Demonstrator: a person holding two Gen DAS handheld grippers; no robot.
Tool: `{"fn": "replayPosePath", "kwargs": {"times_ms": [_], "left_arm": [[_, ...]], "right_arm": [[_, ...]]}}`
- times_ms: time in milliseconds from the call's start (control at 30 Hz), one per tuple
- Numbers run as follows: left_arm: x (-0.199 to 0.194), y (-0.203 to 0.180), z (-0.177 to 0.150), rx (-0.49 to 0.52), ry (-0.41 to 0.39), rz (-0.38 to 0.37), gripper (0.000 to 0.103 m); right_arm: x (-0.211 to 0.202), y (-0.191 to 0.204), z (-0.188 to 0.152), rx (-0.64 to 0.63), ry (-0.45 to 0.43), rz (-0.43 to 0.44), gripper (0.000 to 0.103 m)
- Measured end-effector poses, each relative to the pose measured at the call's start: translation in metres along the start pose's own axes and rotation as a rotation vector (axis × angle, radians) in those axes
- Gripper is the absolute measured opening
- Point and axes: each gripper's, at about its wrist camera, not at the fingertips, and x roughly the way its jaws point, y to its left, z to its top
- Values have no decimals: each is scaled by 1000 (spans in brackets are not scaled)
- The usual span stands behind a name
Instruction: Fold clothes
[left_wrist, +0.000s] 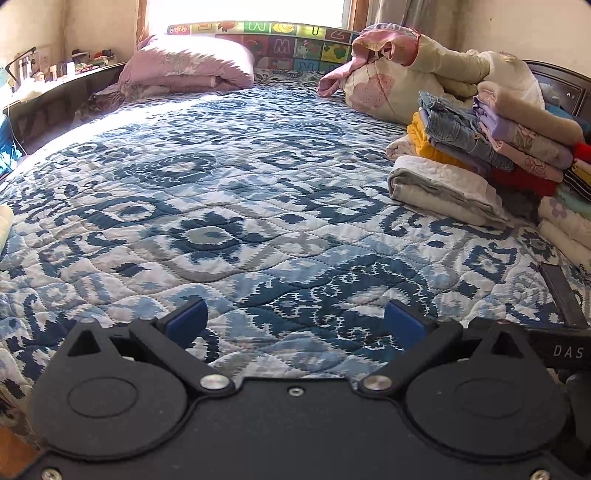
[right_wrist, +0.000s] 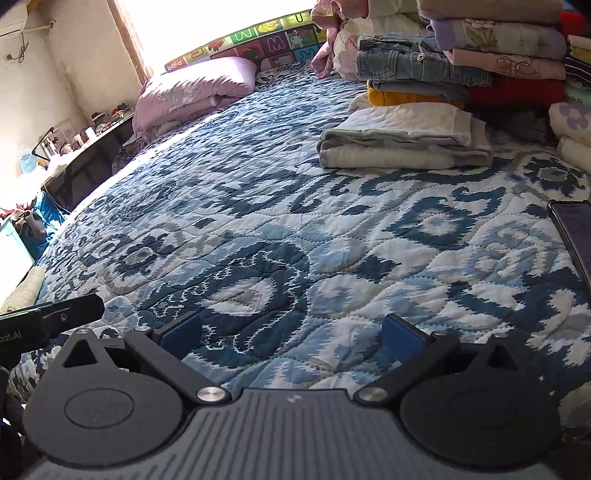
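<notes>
Low in both frames, the left gripper (left_wrist: 293, 325) and right gripper (right_wrist: 291, 334) are held spread wide over the blue quilt (left_wrist: 221, 206), nothing gripped. Folded clothes (left_wrist: 491, 147) are stacked upper right.

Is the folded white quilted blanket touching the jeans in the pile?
Apart. The right wrist view shows the folded white quilted blanket lying lower and nearer, with yellow fabric between it and the blue jeans.

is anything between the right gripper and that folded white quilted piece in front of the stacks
Nothing visible does. From the right gripper, jaws open and empty, only bare blue patterned bedspread lies ahead of the folded white quilted piece.
</notes>
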Motion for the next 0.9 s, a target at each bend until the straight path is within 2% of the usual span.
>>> {"fn": "replayPosePath", "kwargs": {"times_ms": [100,233,367,600,767,900], "left_arm": [[-12,3,-4,-5,8,-43,103],[-29,0,-7,26,-22,-18,103],[-46,1,-6,25,-47,-31,103],[-77,2,-2,83,-115,27,103],[-87,7,-1,60,-105,8,103],[-95,6,0,59,-120,22,103]], "right_arm": [[-13,6,-6,-8,7,-19,103],[-27,18,-14,-46,26,-50,103],[-40,31,-16,-79,39,-69,103],[-63,57,-10,-142,0,-101,103],[-81,73,-6,-168,-33,-103,103],[-90,84,-6,-201,-47,-116,103]]}}
